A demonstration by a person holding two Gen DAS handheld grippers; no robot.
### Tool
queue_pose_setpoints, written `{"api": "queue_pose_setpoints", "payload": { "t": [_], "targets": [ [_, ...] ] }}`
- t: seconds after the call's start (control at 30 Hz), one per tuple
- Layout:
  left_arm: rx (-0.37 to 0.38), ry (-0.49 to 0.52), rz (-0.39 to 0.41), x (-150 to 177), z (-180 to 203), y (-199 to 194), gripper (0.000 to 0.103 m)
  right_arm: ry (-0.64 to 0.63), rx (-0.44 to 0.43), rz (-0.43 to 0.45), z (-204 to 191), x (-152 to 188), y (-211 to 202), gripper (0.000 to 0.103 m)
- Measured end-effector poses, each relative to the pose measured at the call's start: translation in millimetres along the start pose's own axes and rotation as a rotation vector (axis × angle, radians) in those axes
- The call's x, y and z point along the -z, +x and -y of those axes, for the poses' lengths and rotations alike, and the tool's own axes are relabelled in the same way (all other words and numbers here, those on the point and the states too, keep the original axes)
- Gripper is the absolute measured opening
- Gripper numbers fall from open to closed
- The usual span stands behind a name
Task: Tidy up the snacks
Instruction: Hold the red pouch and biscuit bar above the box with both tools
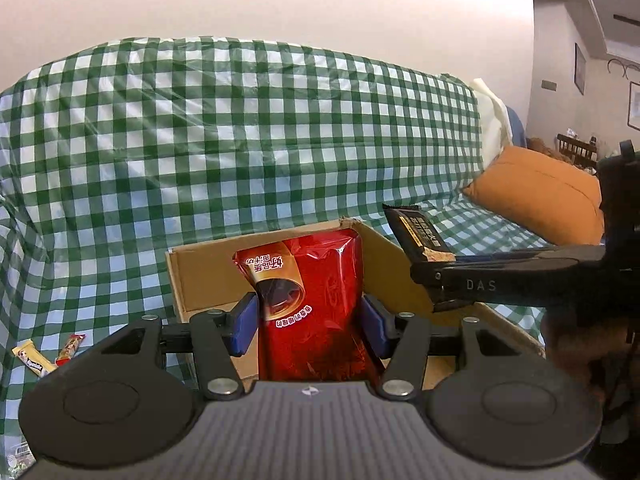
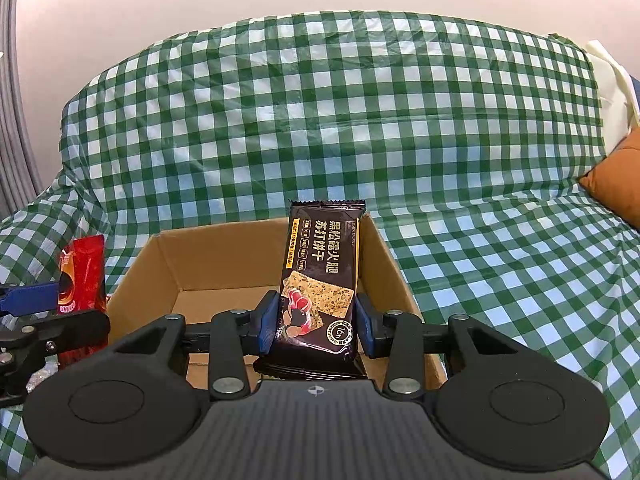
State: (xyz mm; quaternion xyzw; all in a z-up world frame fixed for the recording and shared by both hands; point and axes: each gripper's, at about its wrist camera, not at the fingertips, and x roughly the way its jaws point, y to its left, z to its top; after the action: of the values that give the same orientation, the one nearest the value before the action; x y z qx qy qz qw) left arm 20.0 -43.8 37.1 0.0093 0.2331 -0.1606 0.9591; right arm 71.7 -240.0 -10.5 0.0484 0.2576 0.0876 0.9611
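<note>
Since both packs are being carried over the cardboard box [image 2: 192,264] at once, my worry is a clash: the right gripper [image 1: 436,280] reaches in from the right edge of the left view, close to the red snack bag [image 1: 312,304], so dropping both together could knock one out or snag the box wall. The glossy bag also looks slippery, and could slide if the squeeze eases early.

My left gripper [image 1: 310,326] is partly closed, blue pads pressed on both sides of the red bag, center frame, over the box. My right gripper [image 2: 316,322] is clamped on the black cracker pack [image 2: 322,264], held upright mid-frame over the box. Two small bars [image 1: 48,354] lie loose on the checkered cloth [image 1: 240,120], lower left.
</note>
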Motion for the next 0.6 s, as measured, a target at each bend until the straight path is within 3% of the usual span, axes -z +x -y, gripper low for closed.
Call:
{"api": "queue_pose_setpoints", "payload": {
  "t": [0.6],
  "targets": [
    [0.012, 0.008, -0.006, 0.4, 0.0, -0.2, 0.06, -0.022, -0.001, 0.006, -2.2, 2.1, 2.0, 0.042]
  ]
}}
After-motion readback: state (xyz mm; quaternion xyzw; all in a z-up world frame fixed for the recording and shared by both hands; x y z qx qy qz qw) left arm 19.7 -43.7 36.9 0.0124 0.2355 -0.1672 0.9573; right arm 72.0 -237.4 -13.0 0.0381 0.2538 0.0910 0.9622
